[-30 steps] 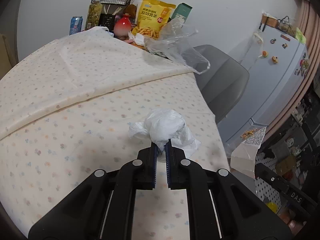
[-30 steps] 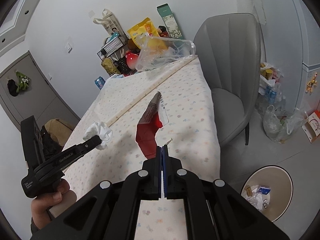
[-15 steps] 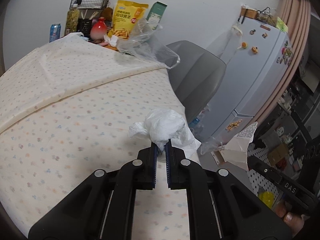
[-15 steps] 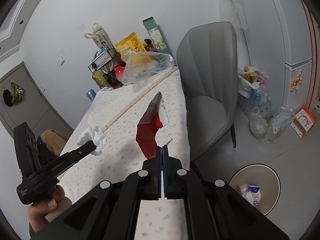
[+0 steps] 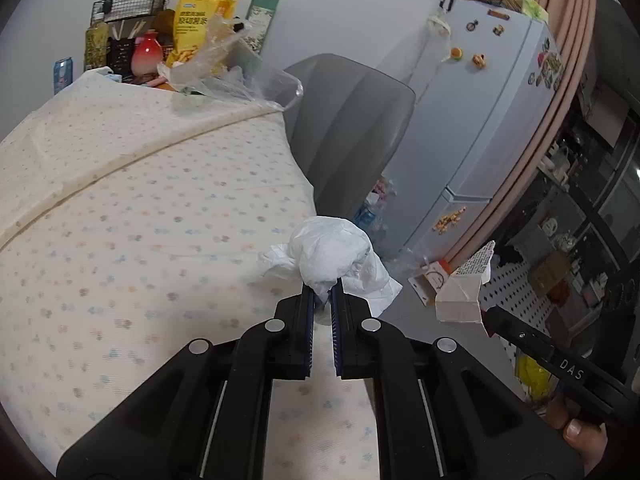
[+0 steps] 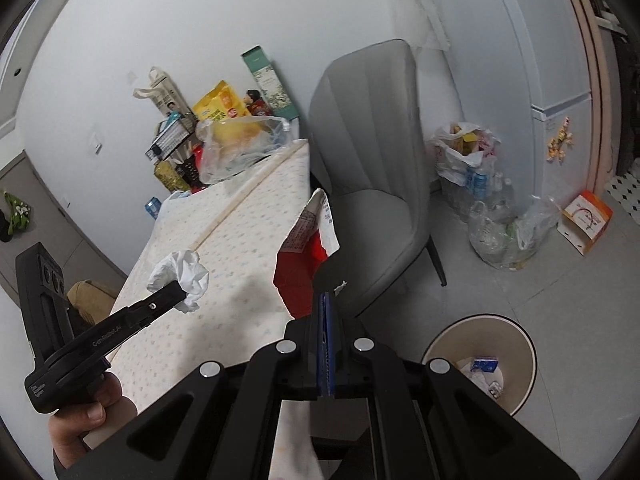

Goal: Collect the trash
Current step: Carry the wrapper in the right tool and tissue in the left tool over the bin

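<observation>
My left gripper (image 5: 321, 294) is shut on a crumpled white tissue (image 5: 330, 254) and holds it above the table's right edge; the tissue also shows in the right wrist view (image 6: 182, 272). My right gripper (image 6: 326, 300) is shut on a torn red and white wrapper (image 6: 306, 252), held up near the table edge; the wrapper shows in the left wrist view (image 5: 466, 288) at the right. A round waste bin (image 6: 516, 336) with some trash in it stands on the floor at the lower right.
A table with a floral cloth (image 5: 140, 220) carries snack bags, a basket and a clear plastic bag (image 5: 224, 72) at its far end. A grey chair (image 6: 380, 152) stands beside the table. Filled plastic bags (image 6: 480, 184) and a fridge (image 5: 500, 100) stand beyond.
Both grippers have swung right, away from over the table toward the floor side. The waste bin now sits larger and closer in the right wrist view. Both keep their hold.
</observation>
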`<state>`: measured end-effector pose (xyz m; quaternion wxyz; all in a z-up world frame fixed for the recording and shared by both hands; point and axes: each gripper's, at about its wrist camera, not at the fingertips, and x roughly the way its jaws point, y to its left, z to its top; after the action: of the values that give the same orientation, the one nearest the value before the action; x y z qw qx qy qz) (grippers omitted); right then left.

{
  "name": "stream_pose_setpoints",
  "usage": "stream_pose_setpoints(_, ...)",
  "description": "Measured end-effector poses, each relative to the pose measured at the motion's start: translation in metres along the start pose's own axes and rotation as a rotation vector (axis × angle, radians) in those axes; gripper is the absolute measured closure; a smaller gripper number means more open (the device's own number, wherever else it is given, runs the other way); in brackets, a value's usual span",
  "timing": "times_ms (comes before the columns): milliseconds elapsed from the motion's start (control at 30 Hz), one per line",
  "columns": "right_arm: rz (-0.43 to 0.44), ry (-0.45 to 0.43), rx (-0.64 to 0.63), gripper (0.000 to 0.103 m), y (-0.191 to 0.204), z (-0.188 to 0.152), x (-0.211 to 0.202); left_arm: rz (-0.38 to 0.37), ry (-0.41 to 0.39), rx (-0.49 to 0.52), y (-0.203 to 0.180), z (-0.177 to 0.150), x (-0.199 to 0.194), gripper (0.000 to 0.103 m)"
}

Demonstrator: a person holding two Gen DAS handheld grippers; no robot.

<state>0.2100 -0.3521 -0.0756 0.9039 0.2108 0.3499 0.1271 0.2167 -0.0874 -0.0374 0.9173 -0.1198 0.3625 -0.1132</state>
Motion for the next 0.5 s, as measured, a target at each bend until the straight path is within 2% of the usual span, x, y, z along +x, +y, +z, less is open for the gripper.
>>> stream_pose_setpoints(500, -0.074, 0.033, 0.118, 0.101, -0.072, -0.011, 0.018, -0.008, 0.096, 0.065, -0.043, -0.008, 0.054, 0.095)
